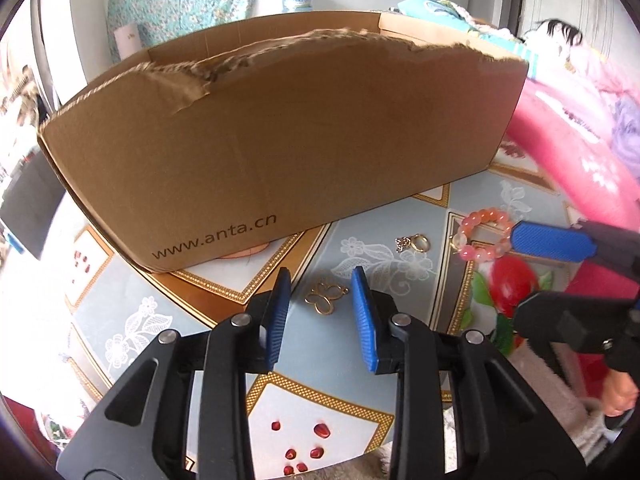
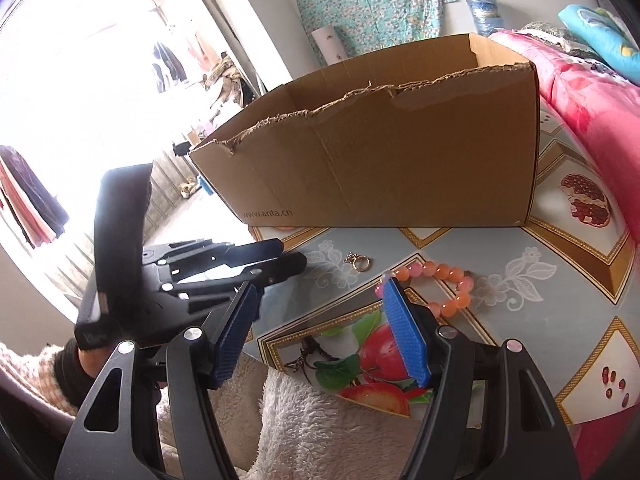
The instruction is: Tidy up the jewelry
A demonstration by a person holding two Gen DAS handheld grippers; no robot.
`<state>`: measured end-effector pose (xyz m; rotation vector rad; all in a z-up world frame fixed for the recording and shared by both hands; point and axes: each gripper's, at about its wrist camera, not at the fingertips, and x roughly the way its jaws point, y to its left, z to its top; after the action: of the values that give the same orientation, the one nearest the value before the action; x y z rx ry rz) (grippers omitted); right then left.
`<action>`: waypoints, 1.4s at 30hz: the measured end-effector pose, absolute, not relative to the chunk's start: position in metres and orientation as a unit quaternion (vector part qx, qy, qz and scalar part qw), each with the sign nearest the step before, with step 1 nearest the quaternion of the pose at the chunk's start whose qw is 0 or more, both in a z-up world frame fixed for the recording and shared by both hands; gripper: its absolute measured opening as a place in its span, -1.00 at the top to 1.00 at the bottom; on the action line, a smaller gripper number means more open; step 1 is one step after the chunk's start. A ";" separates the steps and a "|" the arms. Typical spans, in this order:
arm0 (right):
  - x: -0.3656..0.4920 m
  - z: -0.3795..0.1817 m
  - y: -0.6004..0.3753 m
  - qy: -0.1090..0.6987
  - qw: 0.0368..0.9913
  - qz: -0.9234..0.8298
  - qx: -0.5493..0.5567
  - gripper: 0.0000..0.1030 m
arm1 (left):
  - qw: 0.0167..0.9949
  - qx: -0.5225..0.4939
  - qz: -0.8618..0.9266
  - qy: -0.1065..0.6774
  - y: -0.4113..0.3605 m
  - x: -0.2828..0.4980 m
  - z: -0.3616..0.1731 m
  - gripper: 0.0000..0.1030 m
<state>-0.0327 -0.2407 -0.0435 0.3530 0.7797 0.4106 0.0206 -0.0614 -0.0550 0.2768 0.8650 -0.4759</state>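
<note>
A gold butterfly pendant (image 1: 325, 297) lies on the patterned tablecloth just ahead of my open, empty left gripper (image 1: 321, 280), between its blue pads. A gold ring with a small charm (image 1: 414, 242) lies farther right; it also shows in the right wrist view (image 2: 359, 263). A pink and orange bead bracelet (image 1: 482, 237) lies near the right gripper's blue pad. In the right wrist view the bracelet (image 2: 442, 287) lies just past my open, empty right gripper (image 2: 320, 292). The brown open-top cardboard box (image 1: 280, 136) stands behind all the jewelry, also in the right wrist view (image 2: 384, 160).
The table has a blue and gold cloth with fruit prints (image 2: 568, 280). A pink quilt (image 1: 572, 140) lies to the right of the box. A white fleecy cloth (image 2: 320, 432) hangs at the table's near edge. The left gripper's body (image 2: 192, 280) is at the left in the right wrist view.
</note>
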 end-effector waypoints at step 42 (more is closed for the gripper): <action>0.011 -0.044 -0.199 0.410 0.886 0.216 0.035 0.24 | 0.887 0.089 -0.239 0.385 -0.016 0.027 -0.038 0.71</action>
<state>0.0114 -0.1991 -0.0437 0.0722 0.8521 0.4484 0.0266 -0.0165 -0.0385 0.1842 0.8010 -0.4967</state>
